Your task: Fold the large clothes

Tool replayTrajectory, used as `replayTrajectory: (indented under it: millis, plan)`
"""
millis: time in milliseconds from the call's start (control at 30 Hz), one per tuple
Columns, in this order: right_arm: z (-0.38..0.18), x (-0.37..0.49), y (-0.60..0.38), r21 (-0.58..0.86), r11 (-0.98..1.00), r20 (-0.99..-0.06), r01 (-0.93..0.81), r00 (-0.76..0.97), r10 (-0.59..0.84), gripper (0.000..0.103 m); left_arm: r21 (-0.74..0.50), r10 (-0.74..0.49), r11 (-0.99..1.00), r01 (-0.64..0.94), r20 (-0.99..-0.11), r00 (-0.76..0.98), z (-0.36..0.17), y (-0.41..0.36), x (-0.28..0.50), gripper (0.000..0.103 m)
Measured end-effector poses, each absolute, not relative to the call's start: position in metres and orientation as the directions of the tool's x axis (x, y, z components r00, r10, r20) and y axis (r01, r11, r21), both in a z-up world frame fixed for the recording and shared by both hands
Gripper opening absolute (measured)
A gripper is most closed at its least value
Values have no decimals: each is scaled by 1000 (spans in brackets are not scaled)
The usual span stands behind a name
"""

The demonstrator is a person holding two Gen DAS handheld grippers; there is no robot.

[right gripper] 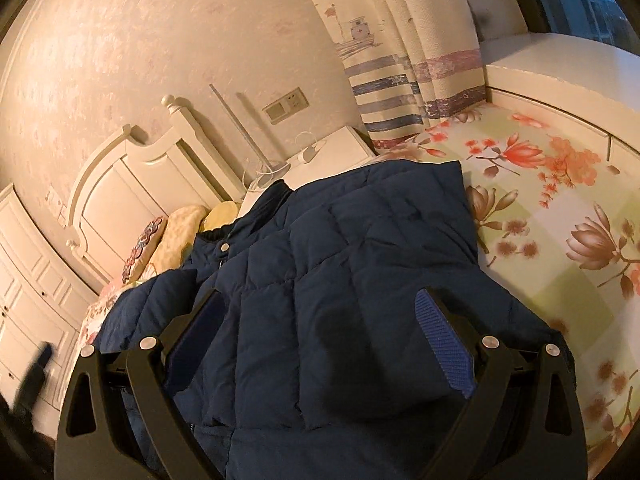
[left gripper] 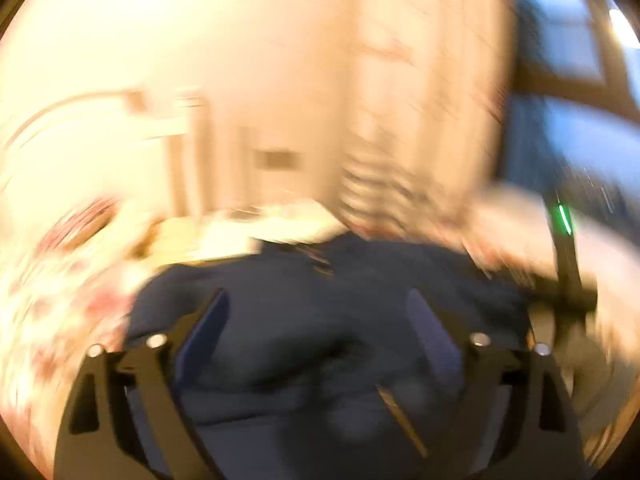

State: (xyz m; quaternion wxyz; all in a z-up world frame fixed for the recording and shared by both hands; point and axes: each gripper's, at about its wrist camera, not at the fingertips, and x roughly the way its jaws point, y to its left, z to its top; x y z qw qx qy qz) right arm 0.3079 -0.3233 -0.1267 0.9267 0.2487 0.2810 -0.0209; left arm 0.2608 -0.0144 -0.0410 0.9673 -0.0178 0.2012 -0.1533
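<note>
Jacket (right gripper: 340, 280), navy quilted puffer, lies on bed (right gripper: 560, 208) beneath both claws; left claw (left gripper: 316, 332) and right claw (right gripper: 320, 340) gape empty. Soft, bulky, probably slippery: grip hem or sleeve edge ahead of pads

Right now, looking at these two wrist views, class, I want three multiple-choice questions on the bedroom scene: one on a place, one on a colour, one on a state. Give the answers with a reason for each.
1. Where does the quilted jacket lie?
A. on the floral bedspread
B. on the bedside table
C. hanging on the curtain

2. What colour is the jacket?
A. red
B. dark navy blue
C. white

3. How do the right tongs stand?
A. shut on the jacket
B. shut on nothing
C. open above the jacket

Answers:
1 A, flowered cloth shows around the jacket's edges.
2 B, its padded panels are dark blue throughout.
3 C, the pads stand wide apart with fabric lying flat below, unpinched.
</note>
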Motion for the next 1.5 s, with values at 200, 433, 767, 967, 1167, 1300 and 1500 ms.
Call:
replayTrajectory:
  millis: [200, 433, 767, 967, 1167, 1300, 1500]
  plan:
    - [-127, 311, -316, 409, 897, -546, 167, 833, 93, 92, -215, -124, 977, -13, -614, 780, -86, 84, 293, 86]
    - [-123, 314, -287, 281, 954, -561, 102, 824, 77, 92, -115, -50, 992, -47, -717, 695, -125, 91, 312, 86]
    - [-112, 311, -126, -263, 901, -572, -344, 808, 142, 92, -152, -84, 987, -50, -757, 648, -147, 103, 321, 90]
    - [-120, 337, -57, -363, 798, -633, -480, 756, 167, 92, -185, -107, 981, -52, -751, 652, -148, 108, 320, 90]
    - [-133, 363, -48, -277, 813, -694, -512, 692, 199, 61, -196, -115, 979, -53, -753, 648, -150, 109, 323, 90]
    - [-89, 359, -118, 62, 905, -556, -421, 738, 382, 49, -203, -120, 978, -55, -752, 648, -150, 109, 323, 91]
    - [-97, 361, -278, 580, 813, -465, -50, 799, 381, 51, -198, -115, 979, -57, -755, 646, -151, 109, 324, 91]
